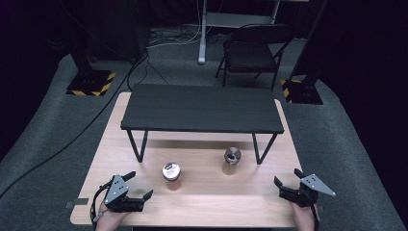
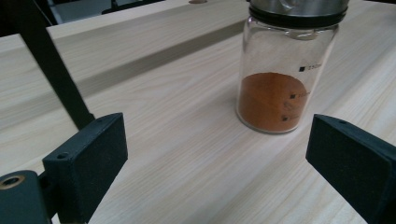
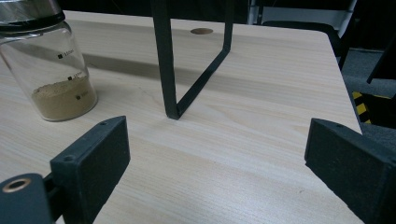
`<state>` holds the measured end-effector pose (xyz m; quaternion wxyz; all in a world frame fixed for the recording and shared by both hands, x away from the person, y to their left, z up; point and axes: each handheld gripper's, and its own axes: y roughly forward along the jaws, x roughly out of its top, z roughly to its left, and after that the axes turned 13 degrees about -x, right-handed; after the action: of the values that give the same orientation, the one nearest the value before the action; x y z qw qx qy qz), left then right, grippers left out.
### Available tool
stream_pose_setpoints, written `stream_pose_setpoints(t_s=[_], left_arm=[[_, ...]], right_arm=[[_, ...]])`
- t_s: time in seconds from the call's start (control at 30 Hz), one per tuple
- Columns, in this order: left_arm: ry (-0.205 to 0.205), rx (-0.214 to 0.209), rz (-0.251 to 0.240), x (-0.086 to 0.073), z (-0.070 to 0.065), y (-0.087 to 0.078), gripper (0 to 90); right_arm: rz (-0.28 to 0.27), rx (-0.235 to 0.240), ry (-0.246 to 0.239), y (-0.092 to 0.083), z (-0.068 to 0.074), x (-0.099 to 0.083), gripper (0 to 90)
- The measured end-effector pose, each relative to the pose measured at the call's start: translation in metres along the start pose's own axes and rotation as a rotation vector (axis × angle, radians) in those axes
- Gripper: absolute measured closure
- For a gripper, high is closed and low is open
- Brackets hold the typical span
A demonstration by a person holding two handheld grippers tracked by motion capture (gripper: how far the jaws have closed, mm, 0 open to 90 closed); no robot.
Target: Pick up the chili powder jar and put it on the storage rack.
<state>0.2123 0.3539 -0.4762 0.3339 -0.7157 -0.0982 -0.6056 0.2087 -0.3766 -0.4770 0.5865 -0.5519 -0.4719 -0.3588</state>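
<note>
A pale wooden table [image 1: 120,144] with visible grain stands on grey carpeted floor [image 1: 43,139], and a low black slatted shelf on thin black metal legs [image 1: 202,108] sits across its far half. Behind it a black folding chair [image 1: 252,50] faces the table, beside a light grey metal stand post [image 1: 202,33]. Two dark stand bases with yellow-and-black hazard stripes [image 1: 91,83] flank the table. Black cables [image 1: 96,115] trail over the carpet. The surroundings beyond are dark.

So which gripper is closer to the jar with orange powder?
Left. The left gripper sits just beside the orange-powder jar; the right gripper is far across the table.
</note>
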Motion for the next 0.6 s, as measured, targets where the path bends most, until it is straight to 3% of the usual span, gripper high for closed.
stream_pose_setpoints(t_s=[0.6], left_arm=[[0.026,-0.032,0.004,0.008,-0.012,0.022,5.1]], right_arm=[[0.003,0.000,-0.004,0.000,0.000,0.001,5.6]])
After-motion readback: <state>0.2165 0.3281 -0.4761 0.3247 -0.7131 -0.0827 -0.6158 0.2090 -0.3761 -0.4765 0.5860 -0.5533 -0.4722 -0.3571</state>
